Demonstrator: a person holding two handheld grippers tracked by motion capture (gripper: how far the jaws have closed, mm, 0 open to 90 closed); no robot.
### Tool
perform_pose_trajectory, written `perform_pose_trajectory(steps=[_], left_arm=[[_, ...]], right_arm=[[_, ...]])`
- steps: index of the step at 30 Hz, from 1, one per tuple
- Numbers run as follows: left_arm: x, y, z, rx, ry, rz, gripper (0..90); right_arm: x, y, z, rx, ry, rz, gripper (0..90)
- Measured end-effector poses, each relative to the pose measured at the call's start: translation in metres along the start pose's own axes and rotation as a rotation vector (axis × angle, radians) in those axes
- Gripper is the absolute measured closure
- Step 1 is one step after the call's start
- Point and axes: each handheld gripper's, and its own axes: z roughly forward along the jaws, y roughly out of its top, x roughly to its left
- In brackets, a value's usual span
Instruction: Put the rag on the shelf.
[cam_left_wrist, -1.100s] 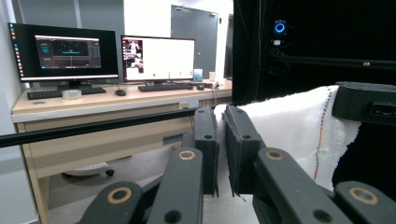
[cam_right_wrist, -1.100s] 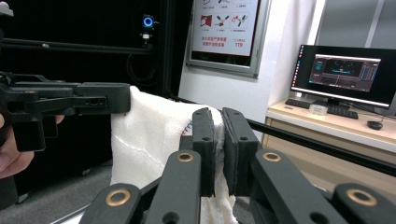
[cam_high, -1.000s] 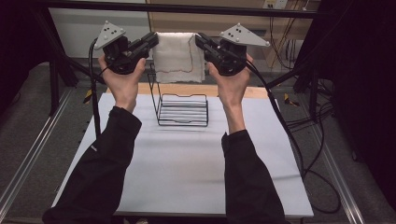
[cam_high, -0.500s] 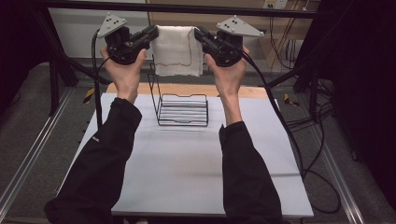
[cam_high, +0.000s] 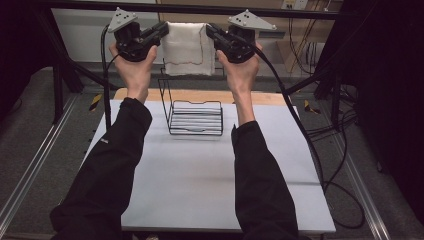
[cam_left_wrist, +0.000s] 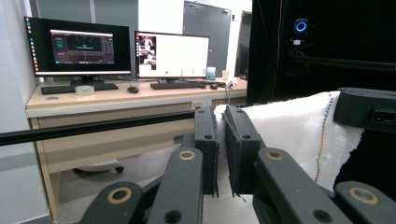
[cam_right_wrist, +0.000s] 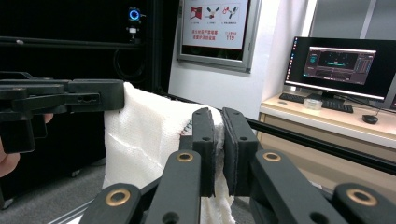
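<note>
Both tongs clamped on towel (cam_high: 186, 47) top corners: left gripper (cam_high: 161, 31) at 9, right gripper (cam_high: 210, 31) at 3. Long axis level between them, wire rack (cam_high: 196, 117) directly at 6, equidistant from both hands.

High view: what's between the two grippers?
A white woven cloth spans the gap between the left gripper and right gripper, each pinching a top corner, above the black wire rack.
</note>
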Motion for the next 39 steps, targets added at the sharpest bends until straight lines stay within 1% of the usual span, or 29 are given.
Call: perform_pose_trajectory(steps=[3, 6, 15, 19, 21, 25, 31, 34, 36, 39], left_arm=[[0.002, -0.003, 0.003, 0.01, 0.005, 0.001, 83.5], [0.005, -0.006, 0.006, 0.029, 0.012, 0.01, 83.5], [0.009, -0.015, 0.007, 0.045, 0.009, 0.014, 83.5], [0.008, -0.021, 0.006, 0.048, 0.003, 0.02, 83.6], [0.007, -0.023, 0.006, 0.057, -0.001, 0.027, 83.5], [0.005, -0.029, 0.005, 0.07, -0.002, 0.03, 83.6], [0.004, -0.038, 0.004, 0.085, -0.011, 0.029, 83.5], [0.003, -0.041, 0.004, 0.084, -0.014, 0.026, 83.5], [0.002, -0.043, 0.002, 0.086, -0.017, 0.031, 83.5], [0.003, -0.047, 0.0, 0.09, -0.02, 0.027, 83.6]], right_arm=[[-0.001, -0.002, 0.003, 0.011, -0.002, -0.002, 84.6], [-0.001, -0.005, 0.006, 0.021, -0.003, -0.002, 84.6], [0.0, -0.013, 0.011, 0.043, -0.003, -0.007, 84.5], [0.001, -0.018, 0.009, 0.051, 0.0, -0.007, 84.5], [0.001, -0.021, 0.008, 0.055, 0.0, -0.007, 84.6], [0.001, -0.029, 0.006, 0.064, 0.001, 0.0, 84.6], [0.0, -0.036, 0.003, 0.08, 0.002, -0.005, 84.6], [0.001, -0.039, 0.002, 0.09, 0.002, -0.003, 84.6], [0.001, -0.04, 0.001, 0.091, 0.001, -0.004, 84.6], [0.003, -0.043, -0.001, 0.095, 0.006, -0.006, 84.6]])
